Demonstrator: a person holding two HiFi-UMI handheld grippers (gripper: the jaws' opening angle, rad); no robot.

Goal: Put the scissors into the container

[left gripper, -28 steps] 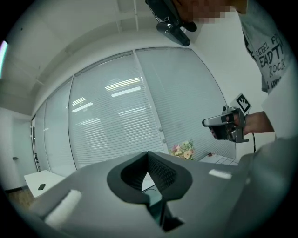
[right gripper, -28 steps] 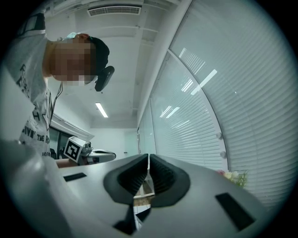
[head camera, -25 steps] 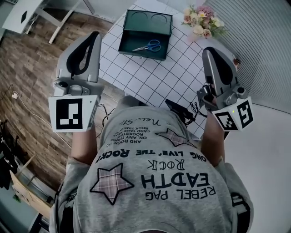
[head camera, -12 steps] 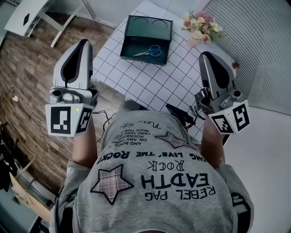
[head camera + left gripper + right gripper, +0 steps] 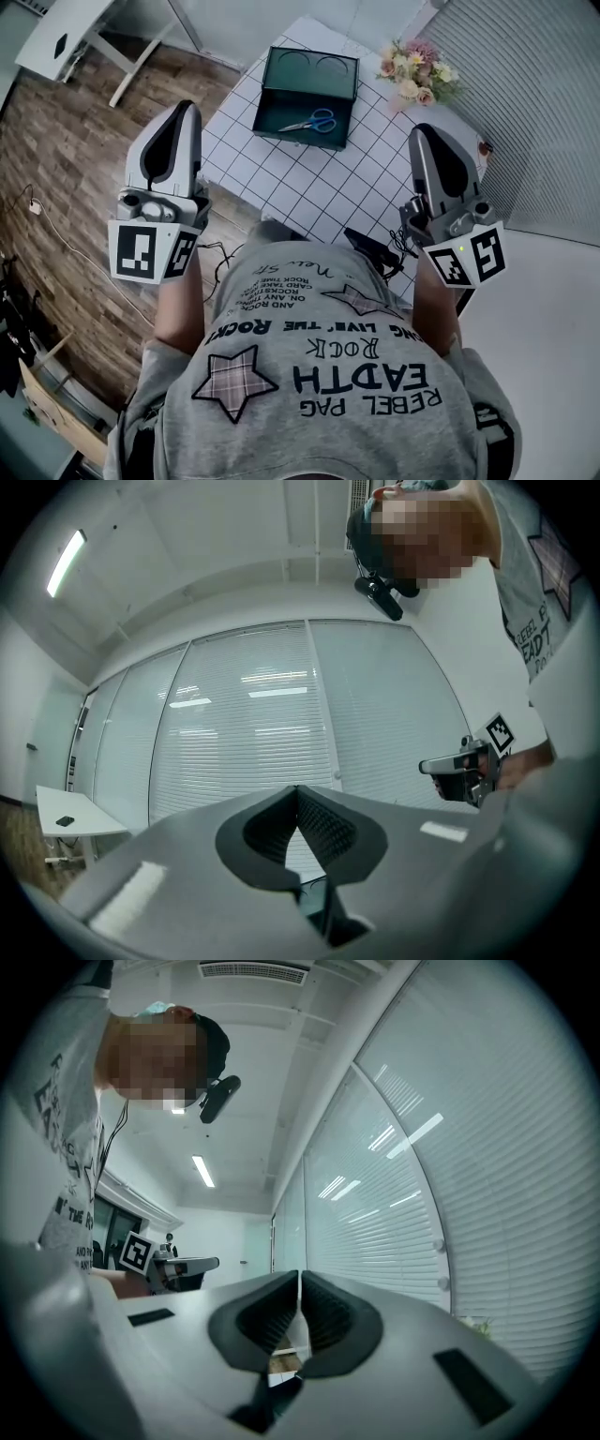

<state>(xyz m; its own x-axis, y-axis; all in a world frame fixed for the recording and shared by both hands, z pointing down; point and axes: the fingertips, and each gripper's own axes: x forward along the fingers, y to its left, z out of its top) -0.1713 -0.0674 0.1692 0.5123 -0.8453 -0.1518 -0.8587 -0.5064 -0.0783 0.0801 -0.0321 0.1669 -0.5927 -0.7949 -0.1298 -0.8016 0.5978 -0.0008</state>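
Scissors (image 5: 309, 122) lie flat inside the open green container (image 5: 277, 101), blades toward its left and blue handles toward its right. The container stands at the far end of the checked table (image 5: 309, 187), with flowers (image 5: 412, 67) just beyond its right corner. Left gripper (image 5: 178, 112) and right gripper (image 5: 427, 139) are held up on either side of the person's chest, well apart from the container, each tipped upward.

In the left gripper view, the left gripper (image 5: 298, 803) has its jaws pressed together at the tips with nothing between them; only window blinds show beyond. In the right gripper view, the right gripper (image 5: 300, 1288) likewise has its jaws clenched on nothing.

Step in hand: judging from how things lie, the placing is done and both grippers are in a rest pose away from the work. The next move calls for nothing further on the scissors; at most, both grippers are lowered without knocking the table.

Change against the earlier frames: scissors and container keep their places relative to each other and to the table. In the head view the left gripper sits lower than a second ago and its marker cube appears smaller; the right gripper has barely shifted. The whole scene is framed slightly differently, which suggests a small head movement.
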